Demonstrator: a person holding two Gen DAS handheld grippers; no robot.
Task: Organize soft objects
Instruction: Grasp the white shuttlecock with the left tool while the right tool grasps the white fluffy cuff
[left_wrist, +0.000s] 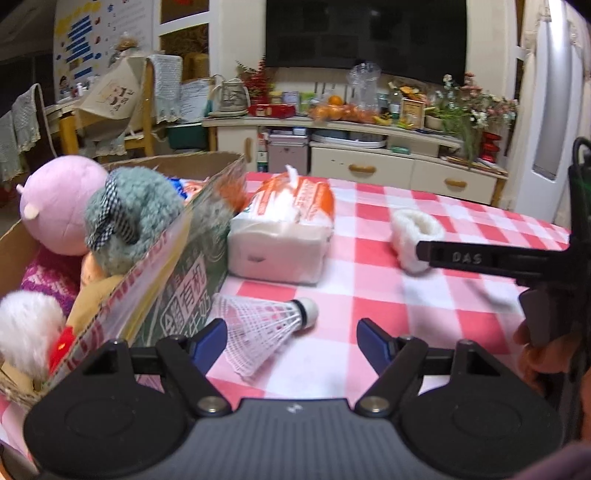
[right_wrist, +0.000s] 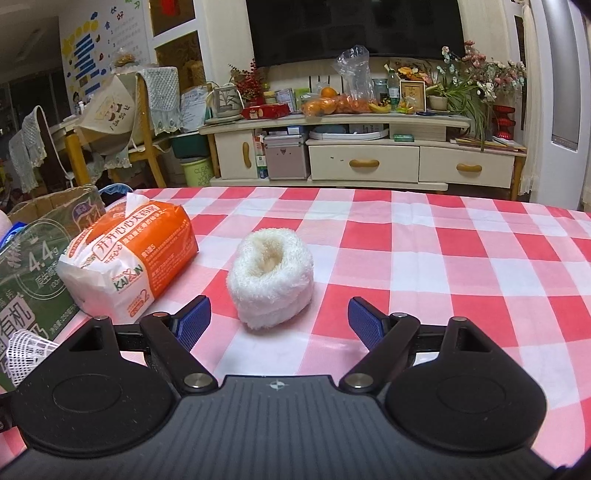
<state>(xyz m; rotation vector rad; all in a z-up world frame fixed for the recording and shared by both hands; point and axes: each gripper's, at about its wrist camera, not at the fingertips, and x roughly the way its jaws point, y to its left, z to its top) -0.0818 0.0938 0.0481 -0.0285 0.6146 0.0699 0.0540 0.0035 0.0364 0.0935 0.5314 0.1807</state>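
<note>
Right gripper (right_wrist: 279, 321) spread wide, nothing between the blue pads (right_wrist: 194, 321), lined up just short of the fluffy white roll (right_wrist: 271, 271) lying on the checked tablecloth (right_wrist: 443, 266); roll slightly left of the midline between the jaws, not yet touched. Left gripper (left_wrist: 291, 341) likewise wide and empty, hovering low over the cloth with the shuttlecock (left_wrist: 267, 326) lying on its side just ahead of its left pad (left_wrist: 210, 338), close to or touching it, hard to say which. Probably the pick-up step for the roll: approach lined up, closing not begun. Next move likely a short push forward and a touch left so both pads flank the roll, then a gentle squeeze, since plush of this sort should flatten and could slip out of a shallow pinch. After that, a carry left to the cardboard box (left_wrist: 177, 258), already holding a pink plush ball (left_wrist: 61, 206), a grey-green fuzzy toy (left_wrist: 142, 218) and a white fluffy thing (left_wrist: 27, 325) near the front corner. Between roll and box, an orange-and-white tissue pack (right_wrist: 129, 258) sitting right against the box wall, the main thing in the way, so a lift over it seems wise. Shuttlecock near the box's front corner too, light enough to be knocked aside. Beyond the table, a cluttered sideboard and dark television, well apart.
</note>
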